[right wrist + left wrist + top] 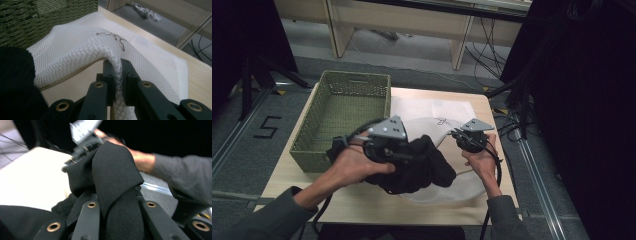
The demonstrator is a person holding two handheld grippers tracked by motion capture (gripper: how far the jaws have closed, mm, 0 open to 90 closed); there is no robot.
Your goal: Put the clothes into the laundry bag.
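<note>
— What have you got in the left gripper (pixel 404 152) right now?

— I have it clenched on a black garment (pixel 419 165). In the left gripper view the black cloth (pixel 117 182) runs up between my two jaws in a thick twisted fold, so the grip is firm. From the high view the bundle hangs near the middle of the table (pixel 362 200), just right of the green woven basket (pixel 343 117).

— And the right gripper (pixel 462 136)?

— I have that one pinched tight on the rim of the white mesh bag (pixel 439 125). In the right gripper view the rolled edge of the mesh bag (pixel 110 53) passes straight between the jaws, lifted off the table (pixel 200 72), with a small dark drawstring (pixel 112 36) lying on the mesh beyond.

— Where does the bag lie?

— It lies spread over the right half of the table, its far part flat, its near part under the black garment. The basket (pixel 37 17) stands just to its left, touching or nearly so; I cannot tell which.

— Is the garment inside the bag?

— I cannot tell. The black cloth covers the bag's opening in the high view, and in the right gripper view it (pixel 15 82) shows at the near left, against the mesh.
</note>
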